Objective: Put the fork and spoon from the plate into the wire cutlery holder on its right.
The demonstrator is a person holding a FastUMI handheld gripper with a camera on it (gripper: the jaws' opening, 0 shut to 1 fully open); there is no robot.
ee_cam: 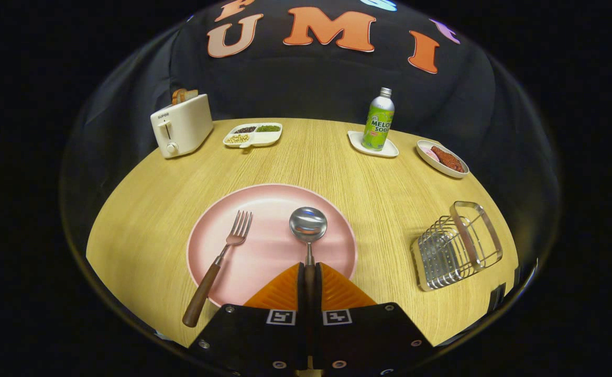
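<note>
On the pink plate [264, 262] just ahead of the gripper [309, 272], the spoon [308, 226] lies with its bowl pointing away and its dark handle running back between the two fingers, which are drawn in narrow and look clamped on that handle from both sides. The fork [222, 262] rests untouched beside it to the left, tines on the plate and wooden handle hanging over the rim onto the table [149, 230]. The wire cutlery holder [455, 246] stands well apart on the right, its opening tilted in this view. The risk I judge from here: the grip sits far back on a slim handle, so the heavy bowl may droop or swivel on lifting, and could catch the holder's wires or miss its slot
</note>
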